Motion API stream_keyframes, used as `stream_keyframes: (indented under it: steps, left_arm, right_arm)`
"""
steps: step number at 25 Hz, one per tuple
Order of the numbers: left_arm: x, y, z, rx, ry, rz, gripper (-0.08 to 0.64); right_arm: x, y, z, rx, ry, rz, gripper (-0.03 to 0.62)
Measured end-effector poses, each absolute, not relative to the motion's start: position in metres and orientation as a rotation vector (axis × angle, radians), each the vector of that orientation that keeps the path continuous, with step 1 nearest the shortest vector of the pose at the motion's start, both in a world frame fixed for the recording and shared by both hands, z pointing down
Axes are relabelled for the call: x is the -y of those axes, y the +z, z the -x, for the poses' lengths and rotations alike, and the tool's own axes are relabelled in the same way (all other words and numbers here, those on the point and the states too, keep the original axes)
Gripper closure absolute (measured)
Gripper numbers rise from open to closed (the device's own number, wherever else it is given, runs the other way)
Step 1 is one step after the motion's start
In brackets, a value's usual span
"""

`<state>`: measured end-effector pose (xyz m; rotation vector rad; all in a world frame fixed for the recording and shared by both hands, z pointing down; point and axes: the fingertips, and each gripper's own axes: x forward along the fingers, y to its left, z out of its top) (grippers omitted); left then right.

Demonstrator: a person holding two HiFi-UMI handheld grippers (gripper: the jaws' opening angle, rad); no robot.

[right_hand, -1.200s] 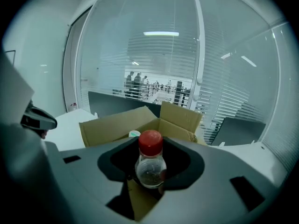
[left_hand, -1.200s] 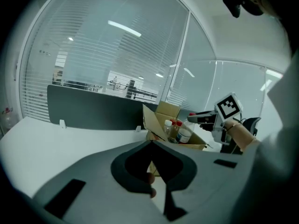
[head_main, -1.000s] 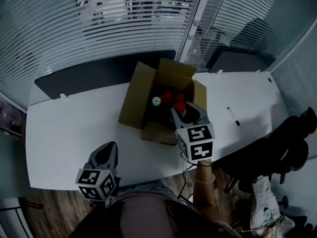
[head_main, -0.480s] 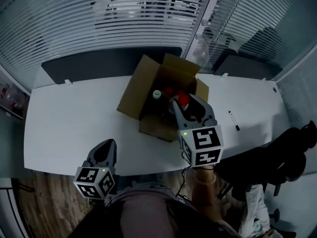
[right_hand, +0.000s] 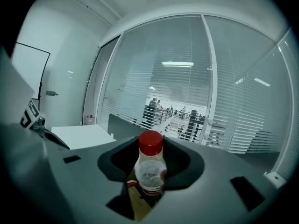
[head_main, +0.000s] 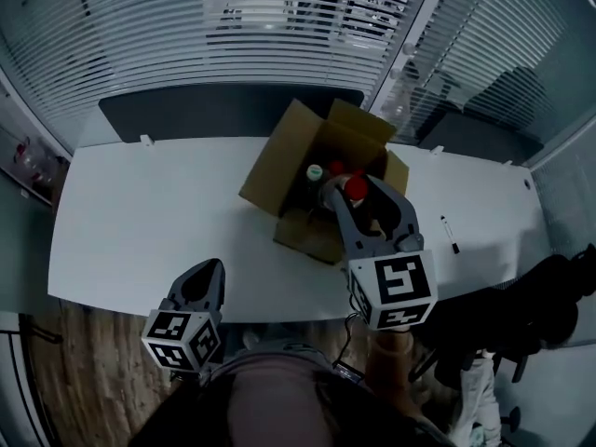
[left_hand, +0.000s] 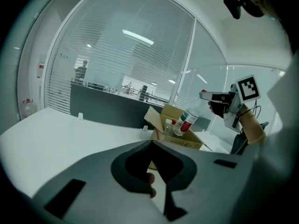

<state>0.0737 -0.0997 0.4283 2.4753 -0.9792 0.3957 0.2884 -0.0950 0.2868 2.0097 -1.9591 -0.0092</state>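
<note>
Head view: at the lower left, the left tool (head_main: 203, 282) hangs off the near edge of the white counter (head_main: 140, 222), well apart from everything that stands on it. The left gripper view shows its jaws drawn together with nothing between them. A dark partition (head_main: 186, 115) runs along the counter's far edge. Right of the middle sits an open cardboard box (head_main: 275, 166) with its flaps up. Two bottle tops show inside it, a pale cap (head_main: 315, 171) and just beside it a red cap (head_main: 335, 168). Over the near right part of the box is the right tool (head_main: 363, 198), its jaws closed on the body of a clear bottle (head_main: 355, 190). In the right gripper view the bottle's red top stands out beyond the jaws. Seen from the left gripper view, the bottle hangs tilted above the box and seems clear of its rim, though the angle is poor. Further right a dark marker (head_main: 451, 235) lies alone on the counter, and a black chair (head_main: 549, 296) stands past the counter's right end.
</note>
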Motion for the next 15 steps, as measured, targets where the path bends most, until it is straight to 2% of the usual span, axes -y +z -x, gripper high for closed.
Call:
stream_keyframes:
  steps: [15]
  left_arm:
    - [0.128, 0.424, -0.001, 0.828, 0.446, -2.558, 0.551]
  right_arm:
    - [0.081, 0.255, -0.203, 1.862, -0.089, -2.128, 0.43]
